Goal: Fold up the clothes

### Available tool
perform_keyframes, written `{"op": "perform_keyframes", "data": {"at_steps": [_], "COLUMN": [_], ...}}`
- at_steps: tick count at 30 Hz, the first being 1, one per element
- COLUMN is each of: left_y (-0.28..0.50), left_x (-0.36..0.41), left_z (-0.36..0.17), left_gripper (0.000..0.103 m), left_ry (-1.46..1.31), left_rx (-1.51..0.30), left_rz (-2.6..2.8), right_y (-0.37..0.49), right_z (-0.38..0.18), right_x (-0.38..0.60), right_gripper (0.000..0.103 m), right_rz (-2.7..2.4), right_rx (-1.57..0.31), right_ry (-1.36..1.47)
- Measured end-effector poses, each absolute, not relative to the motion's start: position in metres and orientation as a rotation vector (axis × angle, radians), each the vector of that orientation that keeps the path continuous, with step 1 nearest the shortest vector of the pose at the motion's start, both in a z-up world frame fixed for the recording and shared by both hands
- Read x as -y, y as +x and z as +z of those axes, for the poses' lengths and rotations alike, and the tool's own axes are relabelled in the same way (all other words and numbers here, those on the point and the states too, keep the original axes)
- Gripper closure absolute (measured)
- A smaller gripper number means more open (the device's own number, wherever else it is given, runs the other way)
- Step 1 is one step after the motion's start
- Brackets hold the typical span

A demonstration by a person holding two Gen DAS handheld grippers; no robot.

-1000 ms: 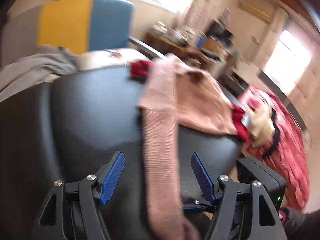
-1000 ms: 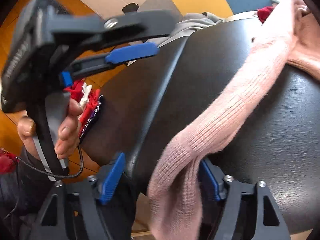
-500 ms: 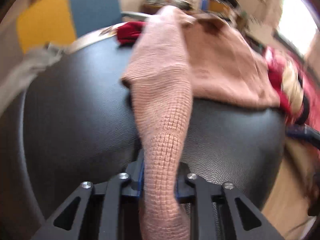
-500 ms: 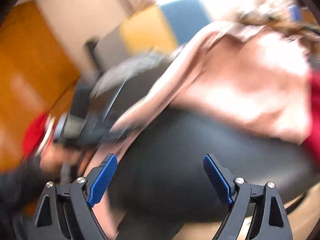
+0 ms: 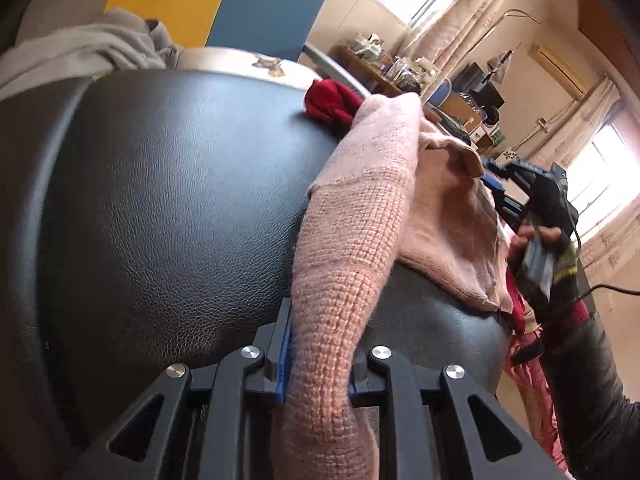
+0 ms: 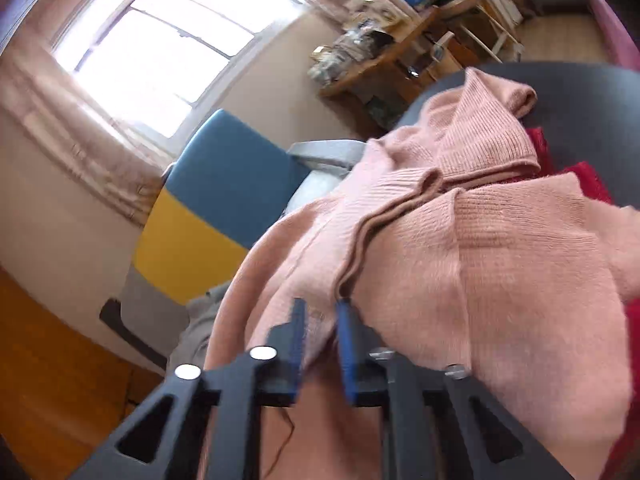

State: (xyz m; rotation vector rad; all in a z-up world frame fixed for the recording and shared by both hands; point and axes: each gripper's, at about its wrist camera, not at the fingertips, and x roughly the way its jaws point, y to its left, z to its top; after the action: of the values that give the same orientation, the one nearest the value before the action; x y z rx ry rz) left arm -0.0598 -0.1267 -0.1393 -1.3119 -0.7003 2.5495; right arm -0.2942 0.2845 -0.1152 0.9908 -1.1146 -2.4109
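Observation:
A pink knit sweater (image 5: 436, 208) lies on a black leather seat (image 5: 168, 200). My left gripper (image 5: 318, 360) is shut on its long sleeve (image 5: 352, 248), which runs from the jaws up to the sweater's body. In the right wrist view the sweater (image 6: 480, 264) fills the middle, and my right gripper (image 6: 320, 344) is shut on a fold of its fabric near the hem. The right gripper also shows in the left wrist view (image 5: 532, 200), held in a hand beyond the sweater.
A red garment (image 5: 332, 102) lies under the sweater at the far side of the seat. A grey garment (image 5: 88, 50) hangs at the back left. A blue and yellow chair back (image 6: 212, 200) stands behind. A cluttered desk (image 6: 380, 52) is farther off.
My left gripper closed on the sleeve half a second ago and still holds it. My right gripper, open before, has swung over to the sweater's body and shut on the fabric.

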Motion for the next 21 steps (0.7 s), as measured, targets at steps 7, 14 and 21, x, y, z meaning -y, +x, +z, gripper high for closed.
{"op": "perform_keyframes", "data": {"at_steps": [7, 14, 21], "left_y": [-0.064, -0.041, 0.009], "left_x": [0.124, 0.149, 0.176], "left_z": [-0.125, -0.045, 0.039], "left_gripper": [0.084, 0.085, 0.085], "left_ry": [-1.232, -0.893, -0.579], "left_rx": [0.705, 0.851, 0.953], "left_rz": [2.554, 2.564, 2.545], "right_y": [-0.315, -0.287, -0.212], "right_z": [-0.116, -0.045, 0.077], "right_x": [-0.242, -0.225, -0.219], "right_gripper": [0.092, 0.1, 0.1], "right_rz": [-2.463, -2.45, -2.337], "right_rx": [0.975, 0.808, 0.725], "right_ry": [1.013, 0.857, 0.594]}}
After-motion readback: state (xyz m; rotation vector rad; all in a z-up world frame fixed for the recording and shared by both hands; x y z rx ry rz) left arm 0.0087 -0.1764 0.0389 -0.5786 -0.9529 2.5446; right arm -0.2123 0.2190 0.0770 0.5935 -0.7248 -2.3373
